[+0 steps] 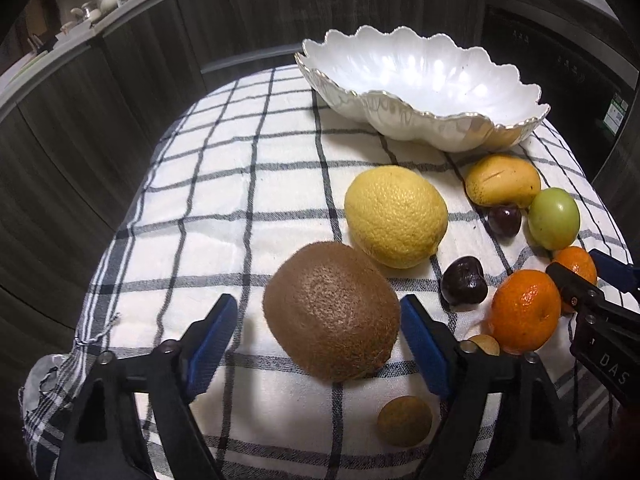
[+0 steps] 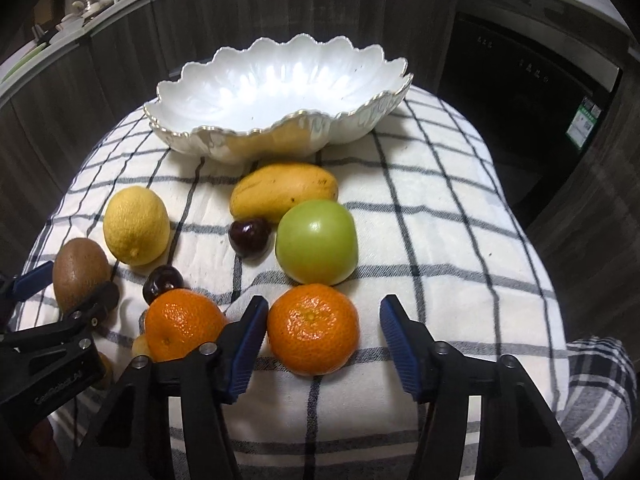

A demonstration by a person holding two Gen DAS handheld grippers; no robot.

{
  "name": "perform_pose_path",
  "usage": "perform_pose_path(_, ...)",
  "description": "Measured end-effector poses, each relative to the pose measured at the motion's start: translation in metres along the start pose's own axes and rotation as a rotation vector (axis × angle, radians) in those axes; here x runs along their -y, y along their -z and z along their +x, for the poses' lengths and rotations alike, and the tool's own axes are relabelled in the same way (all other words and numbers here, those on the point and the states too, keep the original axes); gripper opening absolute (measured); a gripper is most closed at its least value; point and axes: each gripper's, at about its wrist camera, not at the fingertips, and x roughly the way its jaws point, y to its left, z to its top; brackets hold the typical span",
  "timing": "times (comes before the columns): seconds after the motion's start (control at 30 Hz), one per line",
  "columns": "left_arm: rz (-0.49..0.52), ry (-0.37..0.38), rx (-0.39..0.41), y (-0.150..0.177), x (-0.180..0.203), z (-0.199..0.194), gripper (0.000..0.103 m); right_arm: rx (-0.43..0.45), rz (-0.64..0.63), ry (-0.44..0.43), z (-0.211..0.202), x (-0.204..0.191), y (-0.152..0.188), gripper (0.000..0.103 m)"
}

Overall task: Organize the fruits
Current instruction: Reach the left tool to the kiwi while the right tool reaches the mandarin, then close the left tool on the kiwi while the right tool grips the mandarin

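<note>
A white scalloped bowl (image 1: 420, 84) (image 2: 280, 96) stands empty at the back of the checked cloth. My left gripper (image 1: 320, 336) is open, its jaws on either side of a brown kiwi (image 1: 332, 312) (image 2: 80, 276) that lies on the cloth. My right gripper (image 2: 324, 340) is open around an orange mandarin (image 2: 314, 328). A second mandarin (image 2: 182, 324) (image 1: 526, 310) lies left of it. A lemon (image 1: 396, 216) (image 2: 136, 224), a mango (image 1: 502, 180) (image 2: 284, 192), a green apple (image 1: 554, 218) (image 2: 316, 242) and two dark cherries (image 1: 464, 286) (image 2: 250, 238) lie between the grippers and the bowl.
The checked cloth (image 1: 224, 216) covers a small rounded table. Small tan round fruits (image 1: 404, 420) lie near the front edge. Dark wood cabinet fronts (image 1: 120, 80) curve behind, with a black appliance (image 2: 520, 92) at the right.
</note>
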Motion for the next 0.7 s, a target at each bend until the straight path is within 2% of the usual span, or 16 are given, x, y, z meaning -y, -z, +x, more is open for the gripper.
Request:
perform_pose_path(0.2,0.005,0.004,-0.018,0.001,0.002,0.005,0.074,-0.026,-0.002,-0.021,0.007,-0.001,0.003,0.049)
perform_pose_path(0.33,0.005,0.028,-0.020,0.002,0.003,0.007,0.063,-0.023,-0.005,-0.026,0.007,-0.002,0.004,0.047)
perform_pose_path(0.7,0.005,0.039,-0.016,0.004,0.001,0.001,0.061,0.009,-0.016,-0.035,-0.004,-0.004,0.002,0.046)
